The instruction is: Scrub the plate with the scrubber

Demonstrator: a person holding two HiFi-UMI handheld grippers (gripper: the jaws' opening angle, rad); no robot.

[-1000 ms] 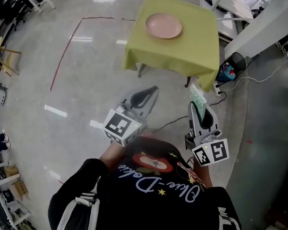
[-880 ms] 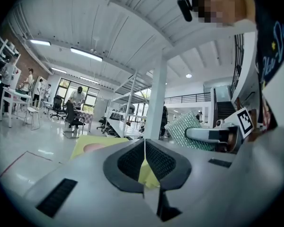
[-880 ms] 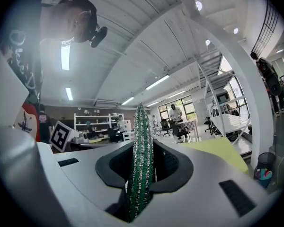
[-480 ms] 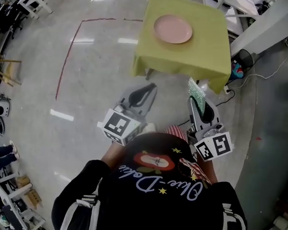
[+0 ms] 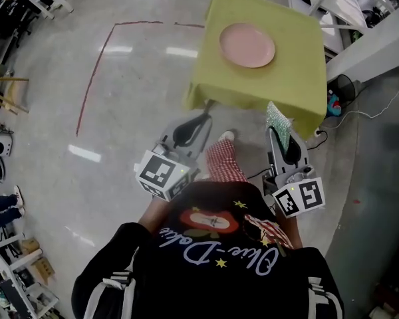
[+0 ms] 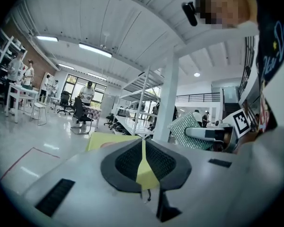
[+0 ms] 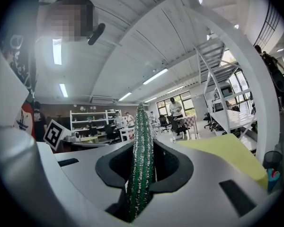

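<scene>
The fingers of the right gripper [image 5: 278, 134] are clamped on the green scrubber [image 7: 141, 141], which sticks out past their tips. The fingers of the left gripper [image 6: 143, 150] are pressed together, holding nothing. Ahead of both and well apart from them, the pink plate [image 5: 247, 45] lies on the yellow-green desk [image 5: 282, 92].

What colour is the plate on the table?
Pink; the plate shows best in the head view.

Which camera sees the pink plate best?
The head view: the whole plate shows from above on the table. The left gripper view catches only a pink sliver behind its jaws; the right gripper view shows just table.
</scene>
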